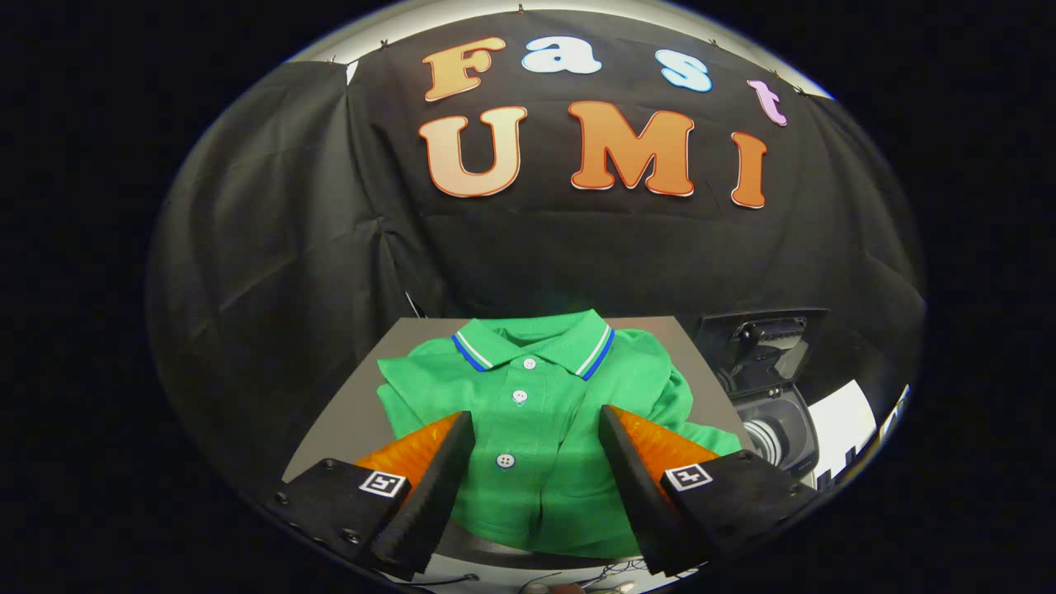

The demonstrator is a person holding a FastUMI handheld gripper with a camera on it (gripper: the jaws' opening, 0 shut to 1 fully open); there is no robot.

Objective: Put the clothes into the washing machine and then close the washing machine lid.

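Item: green polo shirt [540, 412], folded, flat on grey table [346, 421]; long axis runs away from you, collar at far end, hem toward gripper [536, 425]. Your fingers spread wide over shirt, pinching nothing. Washing machine [771, 396] just R of table, lid up.

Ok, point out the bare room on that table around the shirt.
Bare table lies beside the green polo shirt, away from the washing machine, plus a thin strip behind the collar. The machine side is crowded. The gripper hovers open over the shirt.
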